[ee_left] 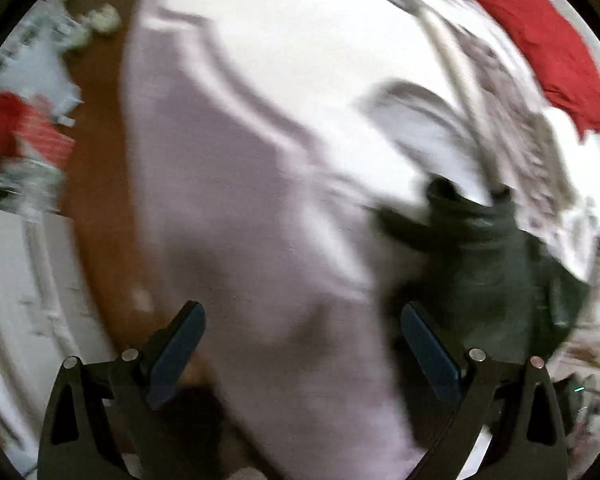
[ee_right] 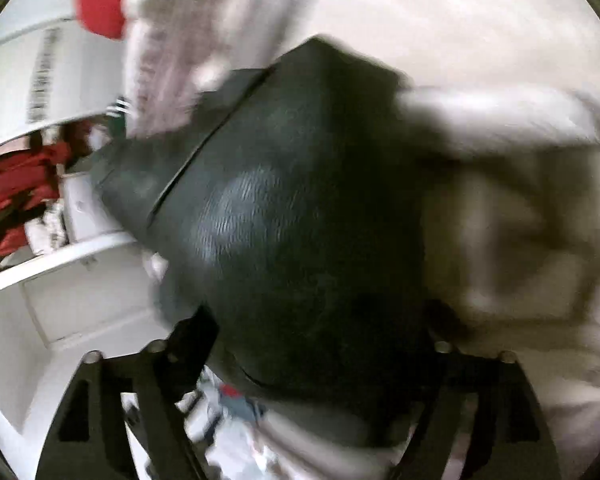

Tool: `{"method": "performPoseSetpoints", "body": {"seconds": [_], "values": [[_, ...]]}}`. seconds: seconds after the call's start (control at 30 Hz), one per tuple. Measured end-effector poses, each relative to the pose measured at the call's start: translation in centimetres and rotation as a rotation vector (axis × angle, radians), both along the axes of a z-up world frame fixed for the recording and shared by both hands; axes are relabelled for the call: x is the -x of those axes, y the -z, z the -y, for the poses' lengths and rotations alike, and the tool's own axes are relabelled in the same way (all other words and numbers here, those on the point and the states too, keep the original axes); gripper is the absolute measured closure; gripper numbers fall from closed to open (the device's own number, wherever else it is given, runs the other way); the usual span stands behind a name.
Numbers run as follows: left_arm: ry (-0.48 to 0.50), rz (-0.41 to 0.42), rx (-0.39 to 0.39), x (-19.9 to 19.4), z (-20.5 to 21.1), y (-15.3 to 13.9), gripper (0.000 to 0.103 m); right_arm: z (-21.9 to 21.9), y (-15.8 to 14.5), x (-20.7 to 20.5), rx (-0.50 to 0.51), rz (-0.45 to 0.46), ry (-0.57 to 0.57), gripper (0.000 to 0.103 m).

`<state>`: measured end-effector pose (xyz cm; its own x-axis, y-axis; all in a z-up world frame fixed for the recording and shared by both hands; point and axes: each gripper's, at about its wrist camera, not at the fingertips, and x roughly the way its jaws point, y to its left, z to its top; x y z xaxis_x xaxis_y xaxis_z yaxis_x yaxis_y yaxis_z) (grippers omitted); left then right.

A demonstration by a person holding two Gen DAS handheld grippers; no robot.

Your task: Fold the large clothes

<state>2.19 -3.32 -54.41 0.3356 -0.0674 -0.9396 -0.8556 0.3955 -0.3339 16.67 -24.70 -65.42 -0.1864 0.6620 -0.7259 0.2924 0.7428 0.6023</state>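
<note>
Pale garment [ee_left: 260, 184]: a large lilac-white cloth, badly blurred, fills the centre of the left wrist view from the top edge down to the bottom; it runs between the two jaws of the left gripper [ee_left: 300, 354]; whether it touches either pad cannot be told.
Left gripper: jaws stand wide apart — the blue pads [ee_left: 178, 354] sit at the lower left and lower right of the frame, with the pale cloth in the gap.
Dark garment [ee_right: 300, 208]: a dark green-black cloth bulks across the centre of the right wrist view and reaches down to the right gripper [ee_right: 320, 344]; in the left wrist view the same dark cloth lies at the right centre of the frame, against the pale one.
Right gripper: the dark cloth covers the space between the fingers and hides the right one — how the jaws stand cannot be told.
Red cloth [ee_left: 540, 48]: upper right of the left wrist view, on a patterned white fabric [ee_left: 512, 100].
Brown surface [ee_left: 100, 184]: a strip left of the pale garment.
White shelving [ee_right: 60, 280]: left side of the right wrist view.
</note>
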Motion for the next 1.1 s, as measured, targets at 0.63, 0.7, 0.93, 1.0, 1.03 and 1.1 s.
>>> {"method": "performPoseSetpoints", "body": {"seconds": [0.63, 0.7, 0.93, 1.0, 1.03, 1.1], "values": [[-0.131, 0.345, 0.17, -4.4, 0.3, 3.2, 0.078, -11.3, -11.4, -11.3, 0.186, 0.384, -0.623, 0.084], [-0.152, 0.33, 0.223, -4.4, -0.7, 5.9, 0.075, -12.8, -9.3, -11.6, 0.242, 0.401, -0.654, 0.088], [-0.071, 0.306, 0.316, -4.6, -1.9, 5.9, 0.067, -14.7, -3.6, -14.4, 0.325, 0.317, -0.609, 0.088], [-0.011, 0.259, 0.297, -4.2, -1.8, 3.7, 0.06, -14.8, -3.8, -14.8, 0.304, 0.275, -0.608, 0.085], [0.023, 0.225, 0.263, -4.0, -1.7, 2.3, 0.054, -13.7, -4.9, -14.9, 0.268, 0.249, -0.593, 0.079], [0.099, 0.187, 0.172, -3.3, -1.0, -1.2, 0.051, -11.8, -7.3, -15.0, 0.217, 0.228, -0.555, 0.063]]}}
